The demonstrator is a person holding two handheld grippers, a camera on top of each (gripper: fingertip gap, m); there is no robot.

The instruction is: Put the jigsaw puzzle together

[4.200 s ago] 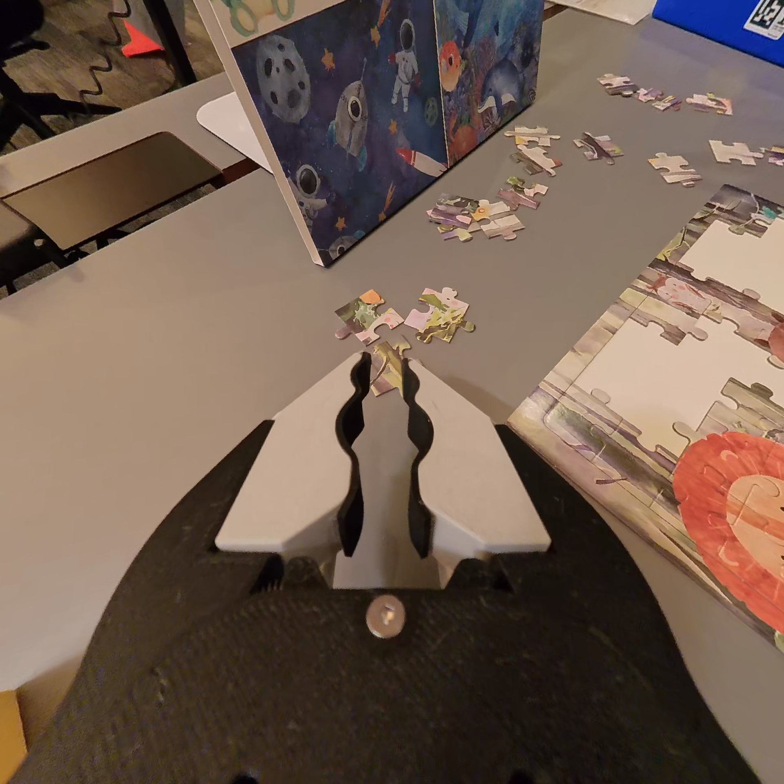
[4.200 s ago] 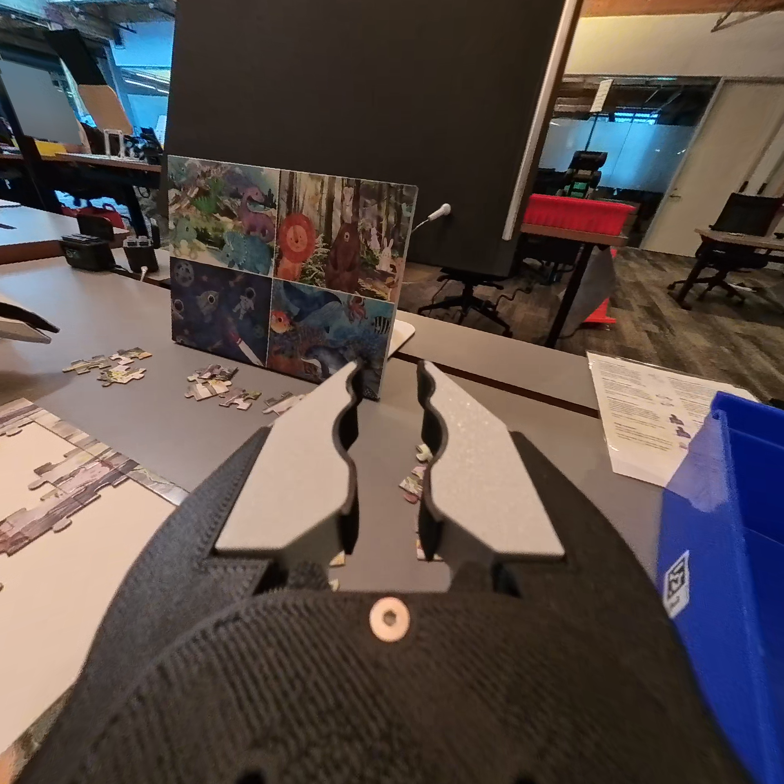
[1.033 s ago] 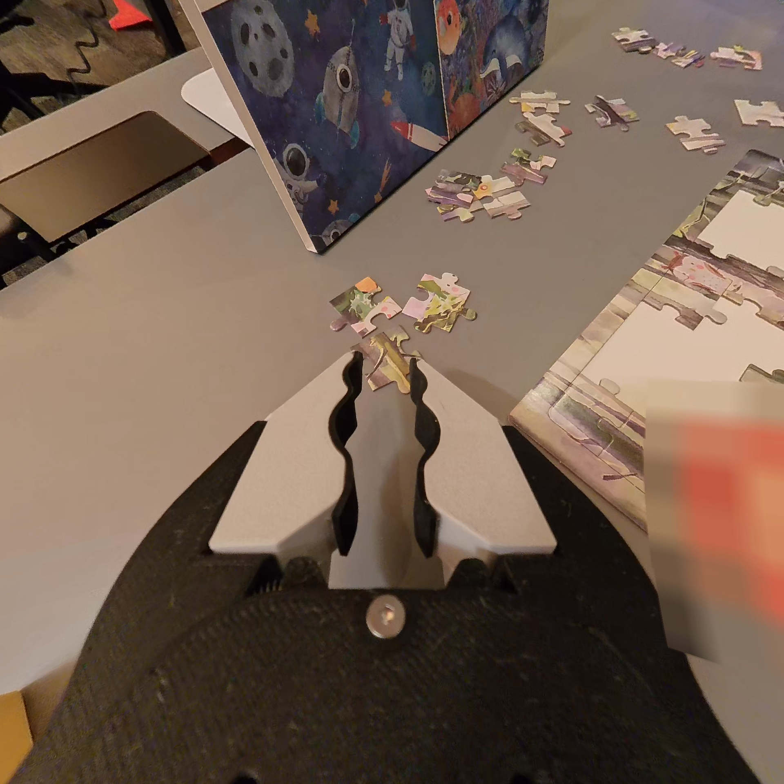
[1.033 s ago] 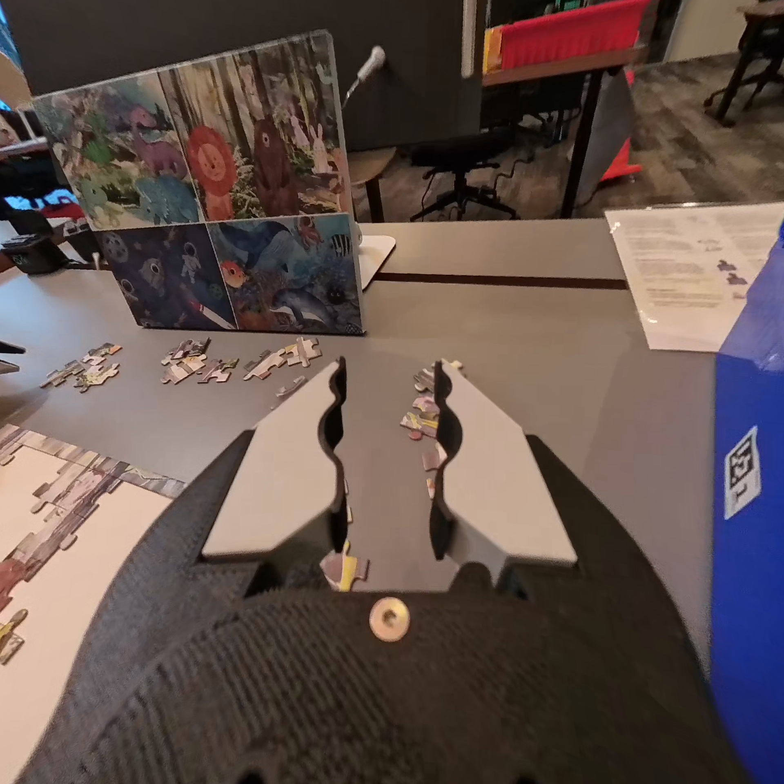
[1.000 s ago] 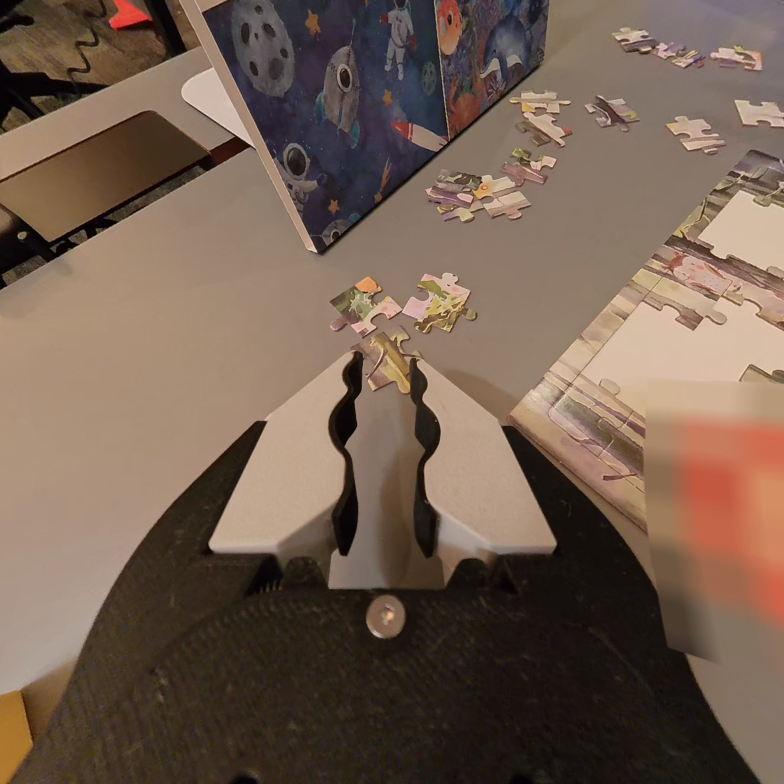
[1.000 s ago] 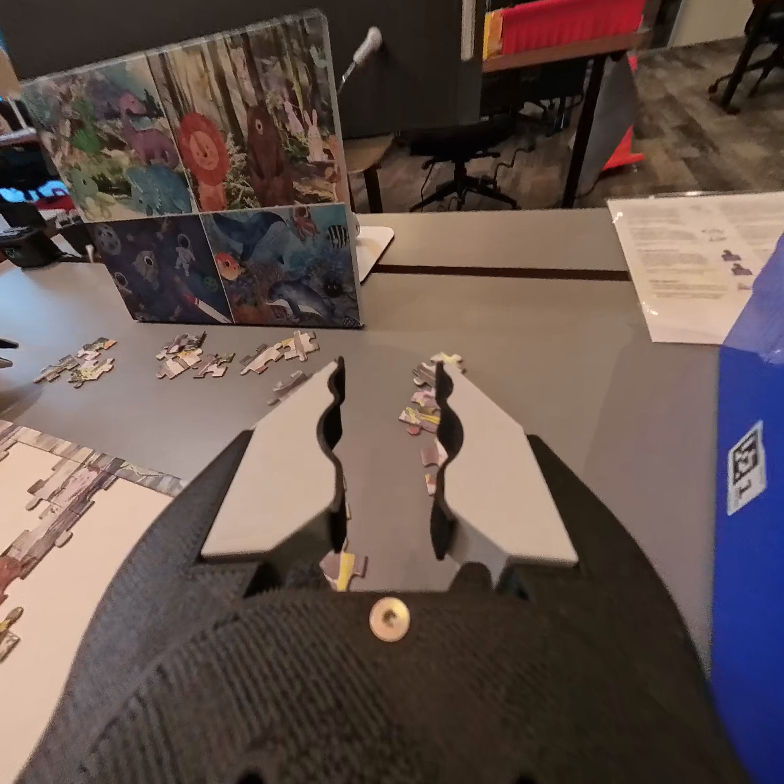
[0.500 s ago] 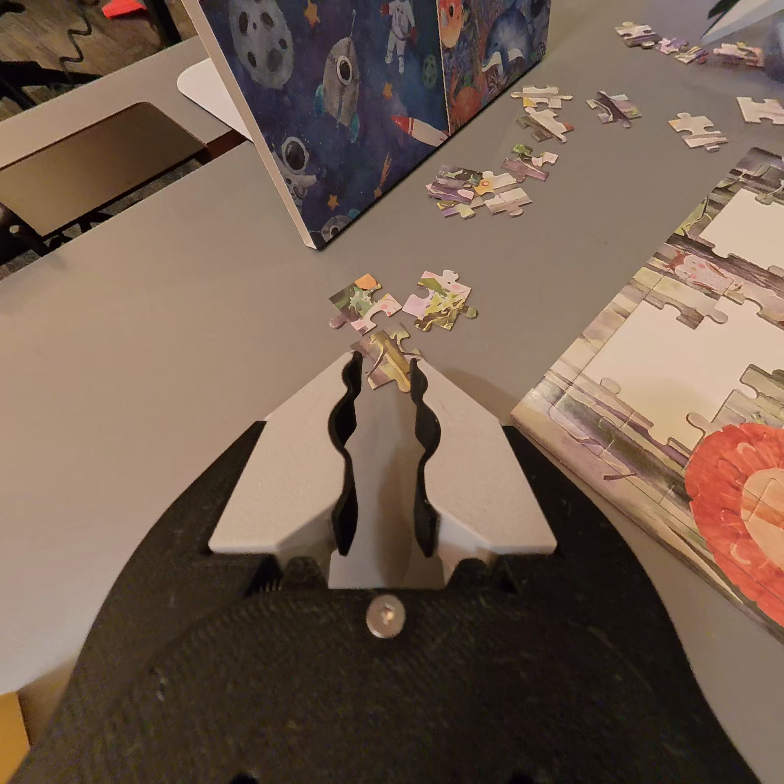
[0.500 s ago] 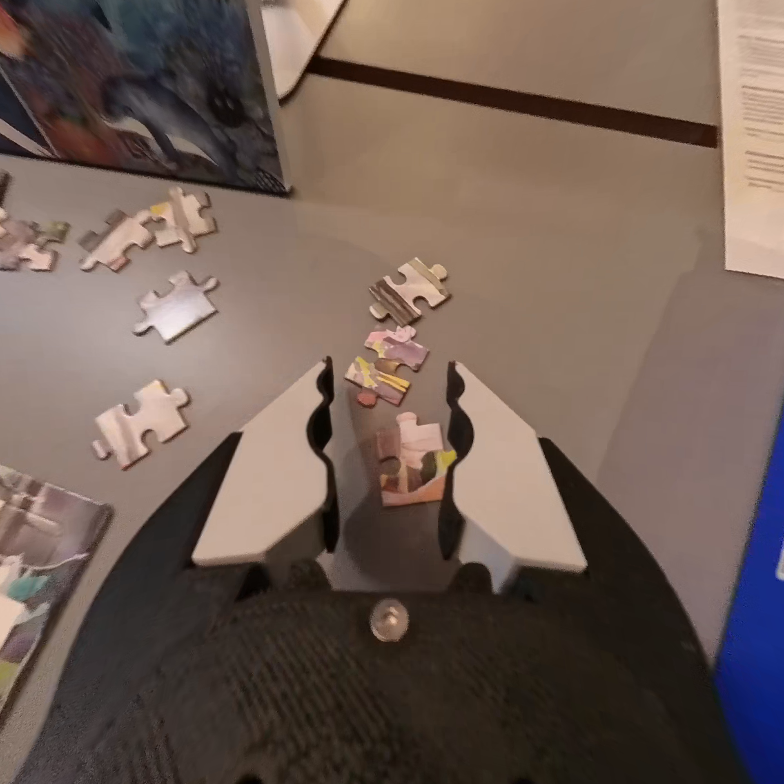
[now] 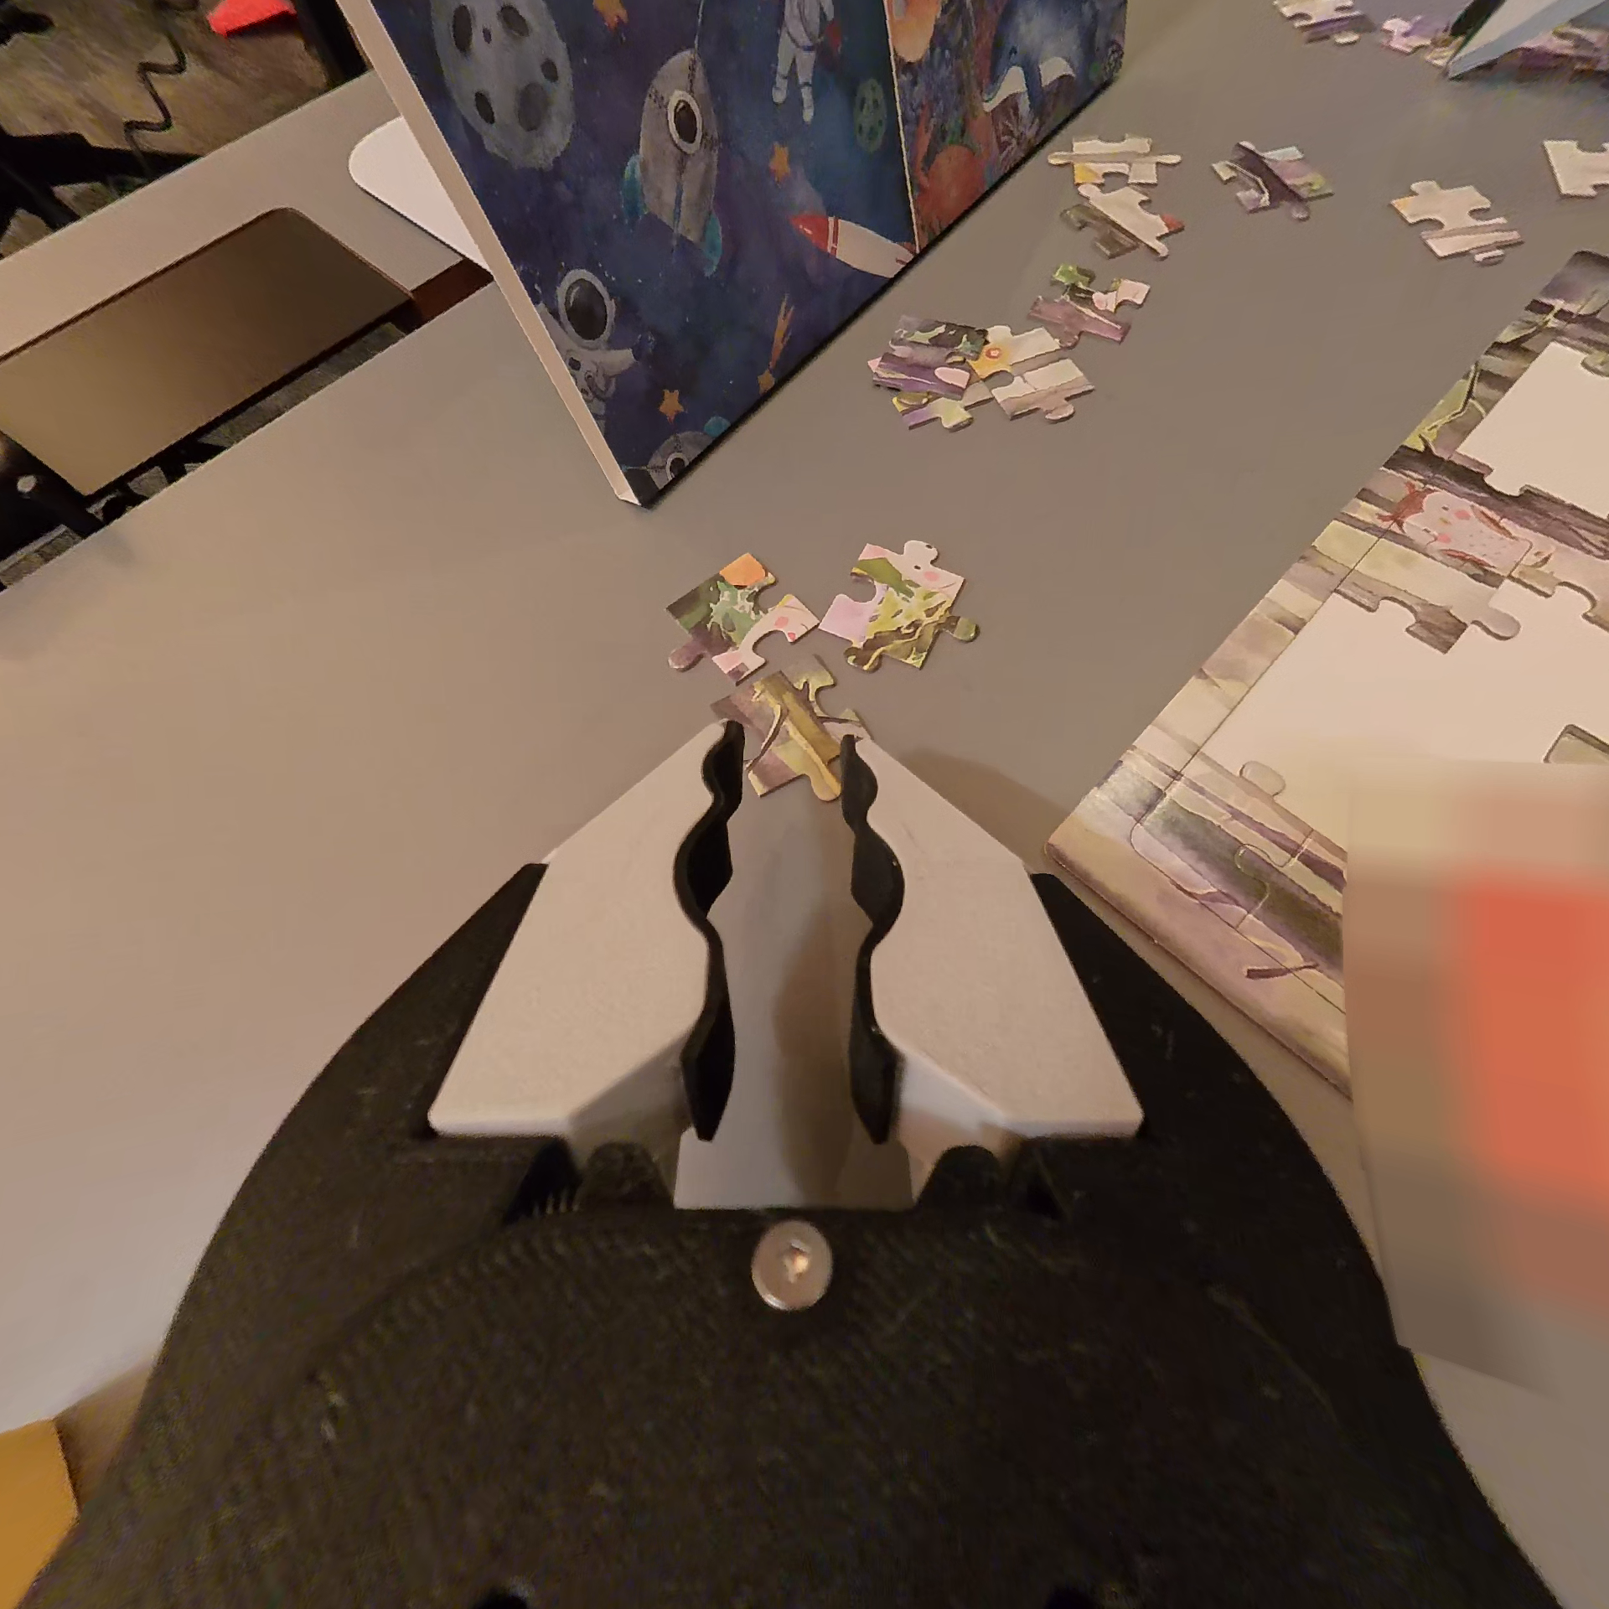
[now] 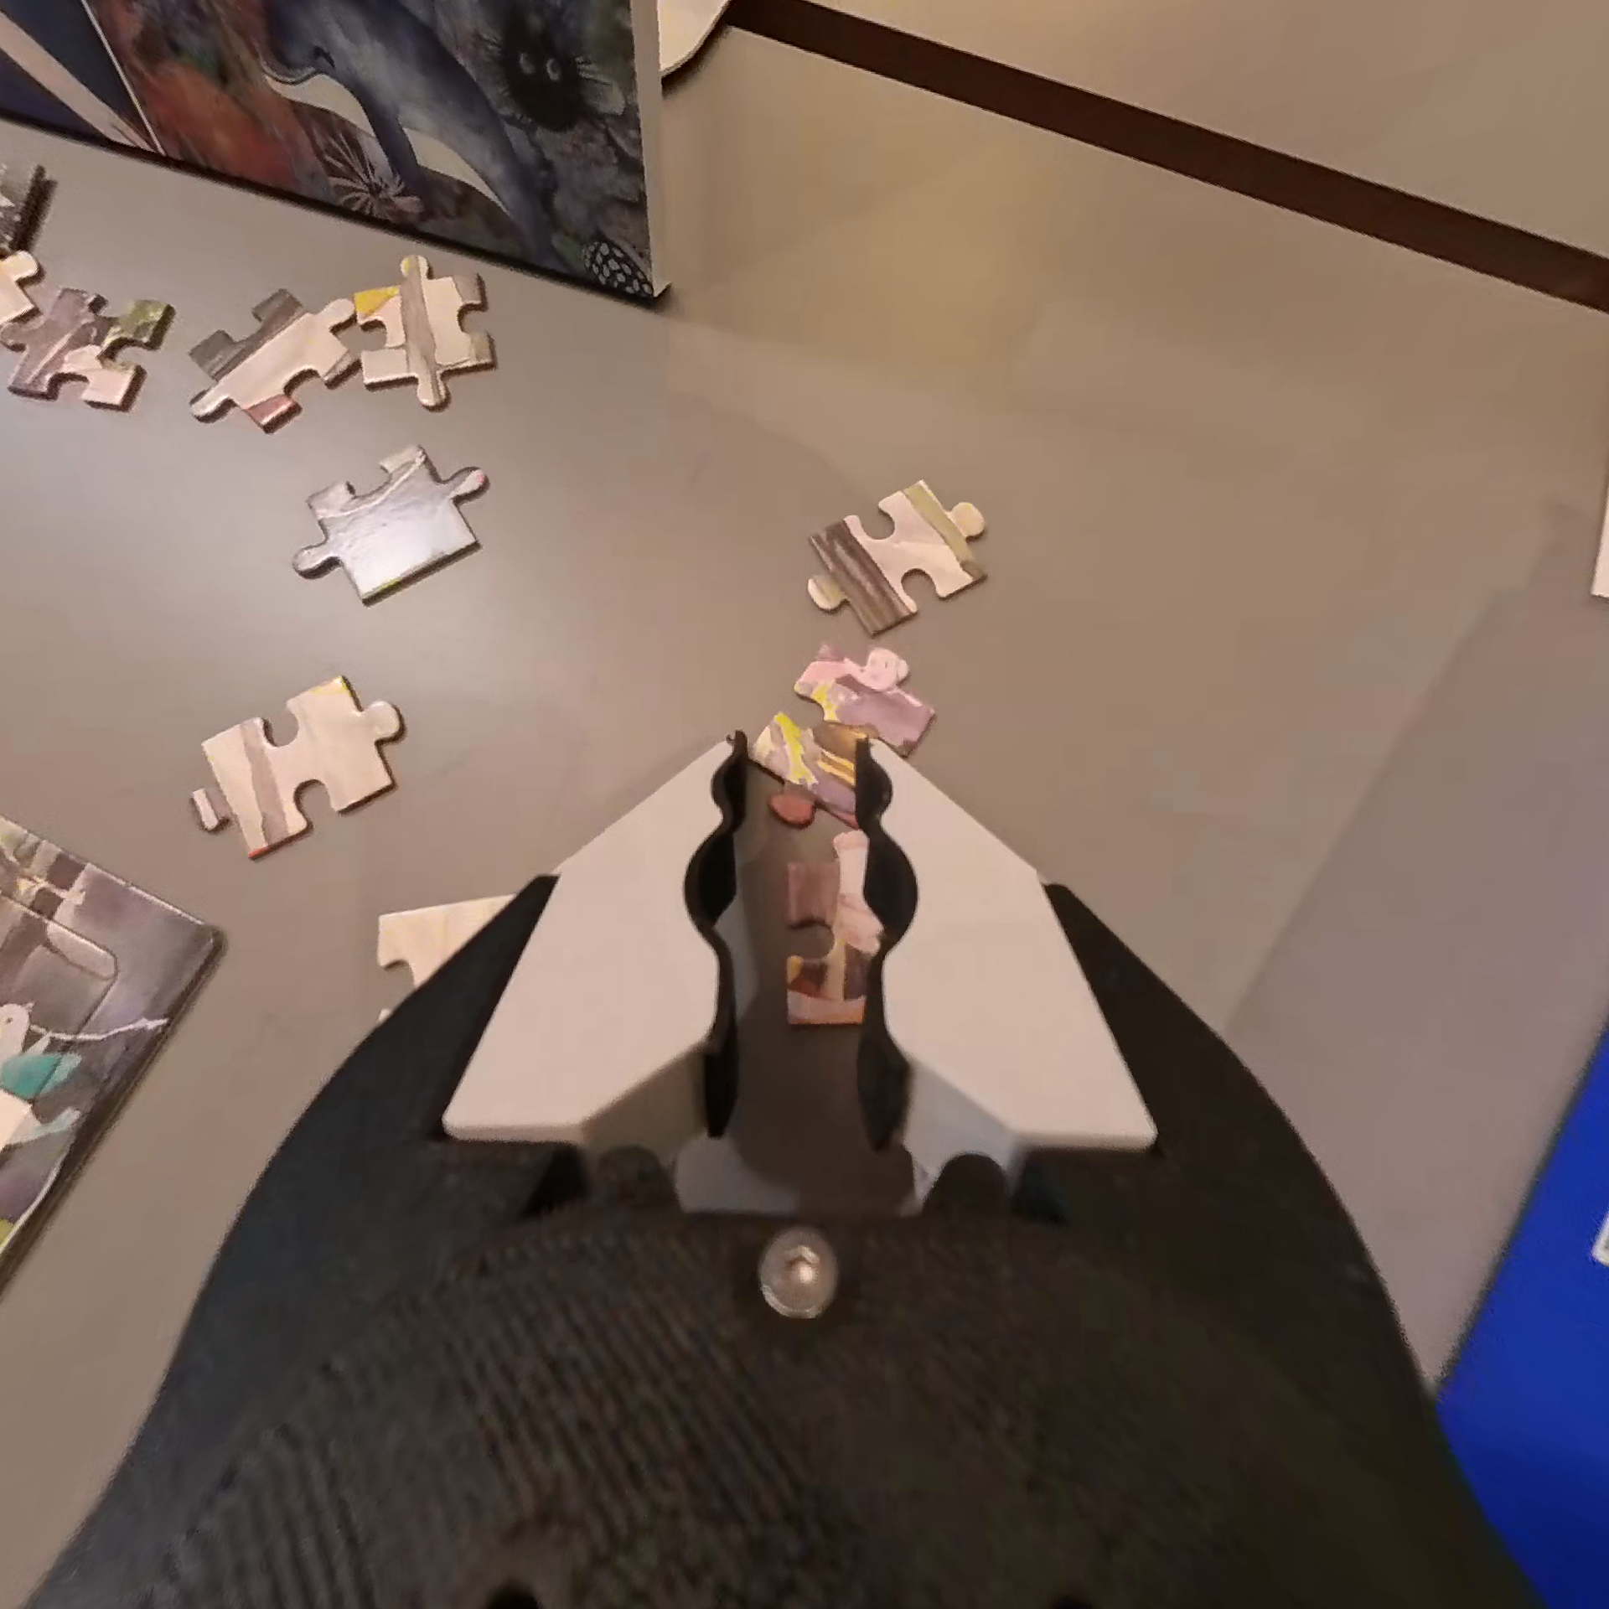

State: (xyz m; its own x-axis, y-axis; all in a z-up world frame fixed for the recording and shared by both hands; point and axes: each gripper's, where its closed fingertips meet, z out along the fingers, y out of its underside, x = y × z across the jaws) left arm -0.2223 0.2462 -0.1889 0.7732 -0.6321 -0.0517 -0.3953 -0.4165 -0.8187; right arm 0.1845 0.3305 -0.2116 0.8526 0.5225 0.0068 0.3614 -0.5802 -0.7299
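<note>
My left gripper [image 9: 788,740] is open, low over the grey table, and a green-purple puzzle piece [image 9: 797,740] lies flat between its tips. Two more loose pieces [image 9: 740,627] lie just beyond it. The partly built puzzle board [image 9: 1219,871] lies to its right. My right gripper [image 10: 801,744] points down at the table with its jaws narrowly apart. A yellow-purple piece [image 10: 805,766] lies at its tips and a pink piece [image 10: 823,932] shows in the gap under the fingers. I cannot tell whether the pads touch either piece. The right gripper also shows in the left wrist view [image 9: 1515,35].
An upright picture stand [image 9: 696,218] stands at the back, also in the right wrist view [image 10: 348,104]. Loose pieces lie scattered [image 9: 984,366], [image 10: 897,557], [image 10: 300,766]. The board's corner [image 10: 87,1001] is at lower left. A blue bin [image 10: 1550,1262] stands at right.
My right gripper has tilted down and dropped close over the loose pieces, and its jaws have narrowed to about half the earlier gap. My left gripper has hardly moved.
</note>
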